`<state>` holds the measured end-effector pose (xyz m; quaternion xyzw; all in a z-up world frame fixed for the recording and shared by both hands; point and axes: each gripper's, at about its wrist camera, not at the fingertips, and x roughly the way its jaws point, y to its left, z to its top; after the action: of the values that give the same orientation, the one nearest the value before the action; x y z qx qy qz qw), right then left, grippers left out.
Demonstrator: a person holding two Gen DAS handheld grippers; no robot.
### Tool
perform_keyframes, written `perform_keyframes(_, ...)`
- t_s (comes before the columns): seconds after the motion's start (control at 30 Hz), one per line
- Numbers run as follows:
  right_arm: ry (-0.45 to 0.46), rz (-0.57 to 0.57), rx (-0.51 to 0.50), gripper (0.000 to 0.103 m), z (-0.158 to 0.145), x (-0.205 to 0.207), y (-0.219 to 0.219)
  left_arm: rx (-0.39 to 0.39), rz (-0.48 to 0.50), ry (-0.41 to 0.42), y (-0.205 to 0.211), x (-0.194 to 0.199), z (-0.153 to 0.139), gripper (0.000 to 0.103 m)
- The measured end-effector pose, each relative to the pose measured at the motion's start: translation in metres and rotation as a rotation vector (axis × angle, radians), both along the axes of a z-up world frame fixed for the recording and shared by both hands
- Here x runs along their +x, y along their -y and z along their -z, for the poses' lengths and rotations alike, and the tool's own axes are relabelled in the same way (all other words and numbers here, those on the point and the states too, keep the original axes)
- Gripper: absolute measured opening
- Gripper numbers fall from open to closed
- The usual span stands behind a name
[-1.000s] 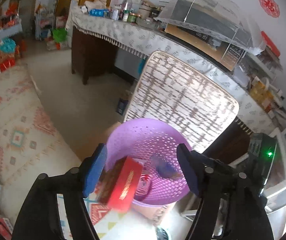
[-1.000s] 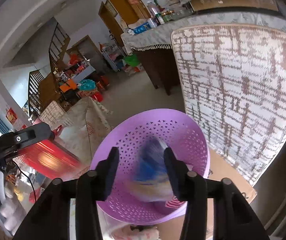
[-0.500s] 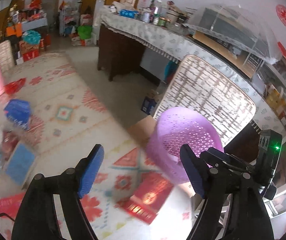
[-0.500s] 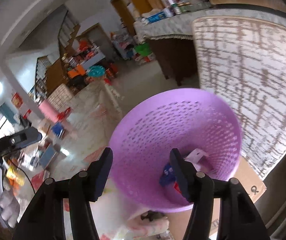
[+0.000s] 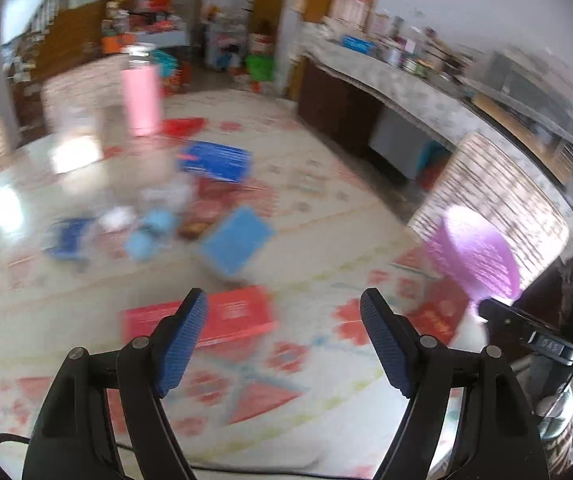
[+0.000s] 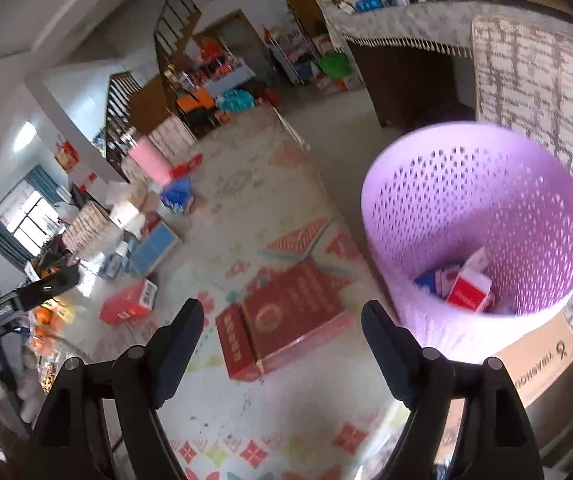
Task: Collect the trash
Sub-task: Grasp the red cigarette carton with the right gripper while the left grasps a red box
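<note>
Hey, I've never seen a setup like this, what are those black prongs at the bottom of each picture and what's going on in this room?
Those prongs are hand-held grippers; a person carries one in each hand, and a wide-angle camera on each looks along its fingers. One picture comes from the left gripper, the other from the right gripper. Both hold nothing; the right one's jaws are opening. On the patterned floor mat lie boxes: a dark red box, a smaller red box, a blue box. The purple basket already holds some trash.
</note>
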<state>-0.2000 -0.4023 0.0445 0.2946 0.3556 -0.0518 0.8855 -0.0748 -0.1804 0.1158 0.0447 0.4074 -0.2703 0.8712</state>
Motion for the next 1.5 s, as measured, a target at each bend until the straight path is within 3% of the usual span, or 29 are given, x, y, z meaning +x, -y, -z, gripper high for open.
perform_keyframes(0.17,-0.042,0.046,0.041,0.086,0.009,0.004,-0.012,0.037,-0.167,0.085,-0.079,-0.002,-0.025,0.078)
perform_keyframes(0.33,-0.108,0.075,0.006,0.088,0.017,0.038,-0.019,0.054,-0.283,0.121,-0.142,-0.005,-0.030,0.079)
perform_keyframes(0.57,-0.198,0.105,-0.119,0.088,0.018,0.088,-0.041,0.026,-0.278,0.079,-0.172,-0.006,-0.013,0.079)
perform_keyframes(0.73,-0.264,0.096,-0.282,0.087,0.020,0.094,-0.068,0.014,-0.207,0.070,-0.166,-0.005,0.003,0.079)
perform_keyframes(0.8,-0.268,0.101,-0.314,0.064,0.019,0.090,-0.070,0.020,-0.168,0.063,-0.157,-0.001,0.010,0.079)
perform_keyframes(0.83,-0.263,0.096,-0.316,0.061,0.018,0.086,-0.069,0.023,-0.134,0.055,-0.149,0.003,0.015,0.079)
perform_keyframes(1.0,-0.226,0.075,-0.284,0.061,0.015,0.075,-0.066,0.030,0.019,-0.006,-0.106,0.025,0.039,0.079)
perform_keyframes(1.23,-0.166,0.043,-0.278,0.061,-0.003,0.068,-0.073,0.139,0.262,-0.020,-0.035,0.059,0.064,0.079)
perform_keyframes(1.4,-0.134,0.025,-0.259,0.061,-0.015,0.062,-0.073,0.150,0.361,-0.129,-0.015,0.076,0.088,0.081)
perform_keyframes(1.5,-0.119,0.021,-0.256,0.061,-0.020,0.058,-0.072,0.137,0.390,-0.154,-0.011,0.072,0.093,0.083)
